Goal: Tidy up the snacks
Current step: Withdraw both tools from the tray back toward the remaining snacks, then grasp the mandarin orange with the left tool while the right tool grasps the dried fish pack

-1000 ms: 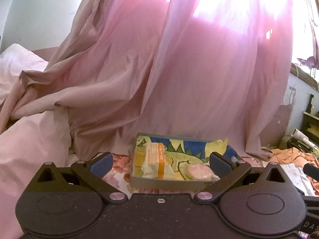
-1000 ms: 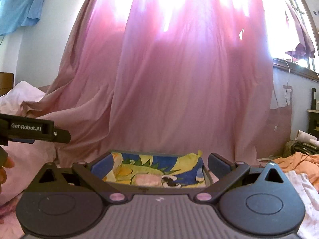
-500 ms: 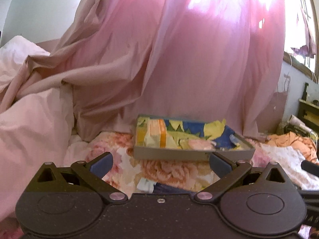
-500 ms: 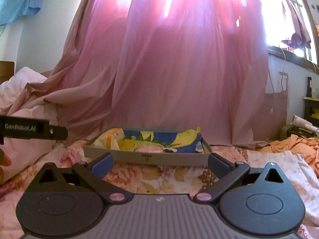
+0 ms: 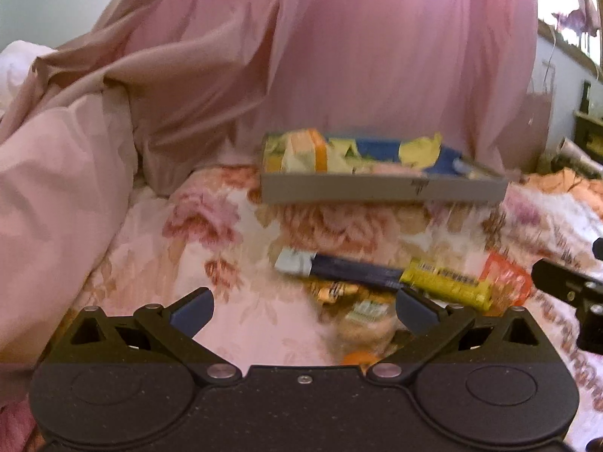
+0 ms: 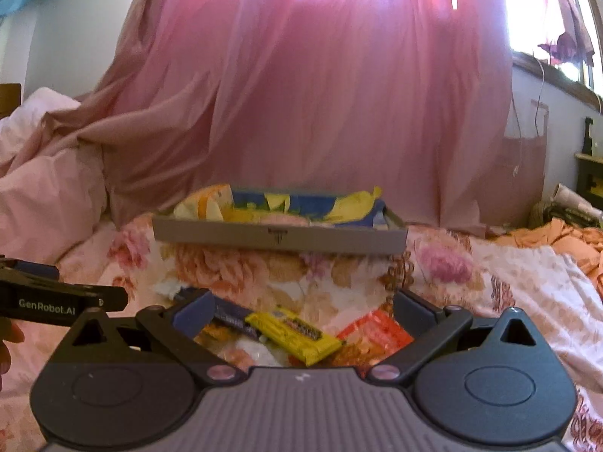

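Both grippers have pulled back from the grey tray [image 6: 280,239], so loose snacks now show on the flowery bedspread [image 5: 196,233]. Left gripper [image 5: 303,310] and right gripper [image 6: 301,310] both have fingers wide apart, holding nothing. A yellow bar [image 6: 292,329], dark blue bar [image 5: 350,269] and orange packet [image 6: 377,331] lie near the tray.

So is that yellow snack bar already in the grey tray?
No, the yellow bar lies on the flowered bedspread between the open right gripper's fingers, well short of the tray.
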A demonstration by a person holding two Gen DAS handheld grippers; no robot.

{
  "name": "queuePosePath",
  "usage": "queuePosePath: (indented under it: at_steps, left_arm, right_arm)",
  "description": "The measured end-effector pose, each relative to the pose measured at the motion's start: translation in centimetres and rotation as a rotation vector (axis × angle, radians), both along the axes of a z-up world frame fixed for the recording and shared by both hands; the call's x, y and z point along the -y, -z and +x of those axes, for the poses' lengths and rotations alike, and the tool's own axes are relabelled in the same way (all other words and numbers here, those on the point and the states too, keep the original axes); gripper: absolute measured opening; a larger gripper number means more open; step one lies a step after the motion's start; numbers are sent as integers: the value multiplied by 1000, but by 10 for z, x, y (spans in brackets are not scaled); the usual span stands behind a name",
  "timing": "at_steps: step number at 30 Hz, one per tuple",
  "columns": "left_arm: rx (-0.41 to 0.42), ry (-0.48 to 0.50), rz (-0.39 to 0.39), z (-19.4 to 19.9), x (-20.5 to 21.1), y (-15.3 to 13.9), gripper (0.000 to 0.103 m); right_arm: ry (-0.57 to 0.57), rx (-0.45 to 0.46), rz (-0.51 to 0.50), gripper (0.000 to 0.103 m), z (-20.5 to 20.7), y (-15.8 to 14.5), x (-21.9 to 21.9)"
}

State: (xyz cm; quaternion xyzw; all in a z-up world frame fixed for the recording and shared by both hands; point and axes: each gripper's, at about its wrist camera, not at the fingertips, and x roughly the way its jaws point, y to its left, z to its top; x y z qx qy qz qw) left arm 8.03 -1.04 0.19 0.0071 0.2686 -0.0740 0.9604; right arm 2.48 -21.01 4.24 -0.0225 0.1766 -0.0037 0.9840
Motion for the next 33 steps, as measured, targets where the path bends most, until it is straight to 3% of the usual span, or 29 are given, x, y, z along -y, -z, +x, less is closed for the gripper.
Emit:
queuePosePath:
  at_steps: [19, 27, 33]
  left_arm:
    - [-191, 93, 30, 34, 3, 51, 102]
    - [-250, 205, 20, 52, 7, 58, 102]
    - [-276, 269, 11, 50, 8, 58, 102]
  right_arm:
    - [-119, -271, -51, 103, 26, 63, -15]
    - [-199, -250, -119, 103, 37, 70, -19]
    - [-316, -207, -249, 103, 46, 74, -29]
